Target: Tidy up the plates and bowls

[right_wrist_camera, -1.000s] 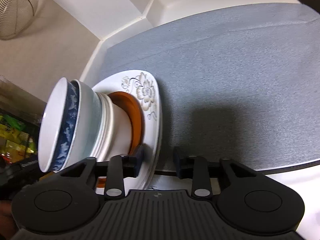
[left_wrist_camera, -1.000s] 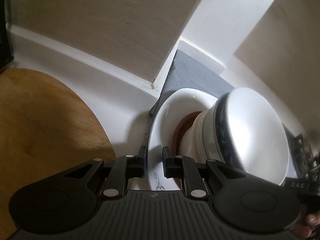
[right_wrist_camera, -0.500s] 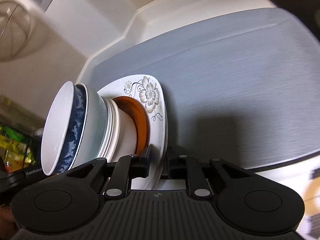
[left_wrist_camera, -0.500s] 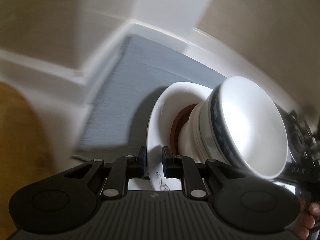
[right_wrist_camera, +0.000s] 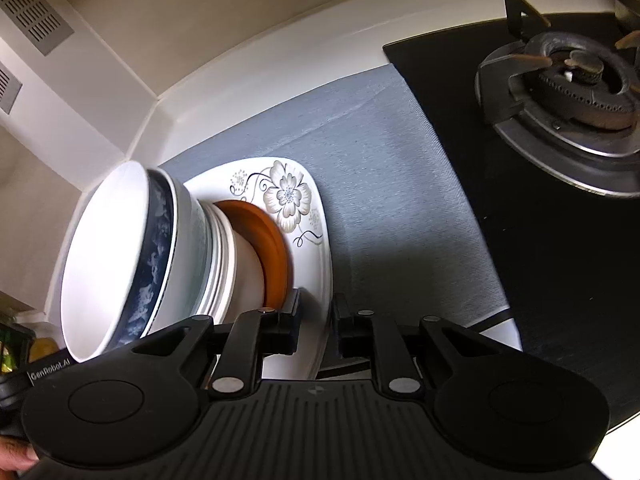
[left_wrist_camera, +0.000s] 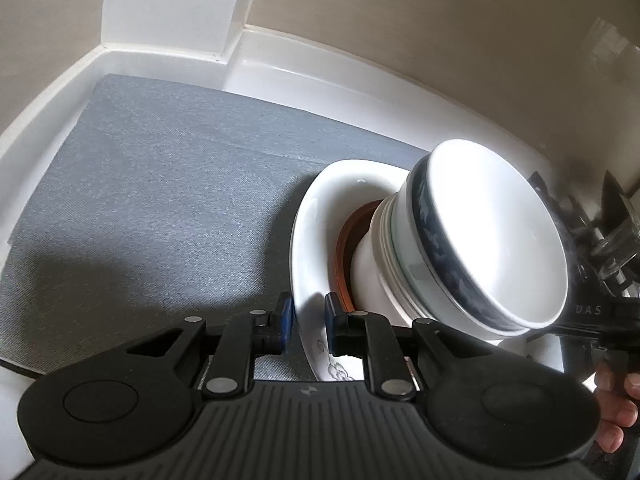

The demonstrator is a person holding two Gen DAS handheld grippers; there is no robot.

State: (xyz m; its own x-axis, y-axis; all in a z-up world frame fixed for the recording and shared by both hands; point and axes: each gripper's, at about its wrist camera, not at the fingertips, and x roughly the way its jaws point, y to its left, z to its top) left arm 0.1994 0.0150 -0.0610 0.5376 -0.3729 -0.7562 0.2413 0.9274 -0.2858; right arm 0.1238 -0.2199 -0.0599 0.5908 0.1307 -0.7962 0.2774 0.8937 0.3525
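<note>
- The grey mat (left_wrist_camera: 160, 200) lies below and ahead of my left gripper (left_wrist_camera: 308, 322). Much bare mat stays open on its left side, until the white raised edge (left_wrist_camera: 52, 92) of the counter.
- Ahead and to the right of my right gripper (right_wrist_camera: 316, 316), the mat ends at the black stove top (right_wrist_camera: 540, 260), where the gas burner (right_wrist_camera: 568, 92) stands. Bare mat is between.
- The white flowered plate (right_wrist_camera: 288, 196) is held over the mat by both grippers, one at each opposite rim.
- On the plate sits a brown saucer (right_wrist_camera: 272, 248), and on it a stack of bowls (left_wrist_camera: 472, 248), the top one with a blue band.
- The jaws of both grippers are opening a little, nearly closed, with the plate rim between the pads.
- My right hand (left_wrist_camera: 616, 408) shows at the far right of the left view.
</note>
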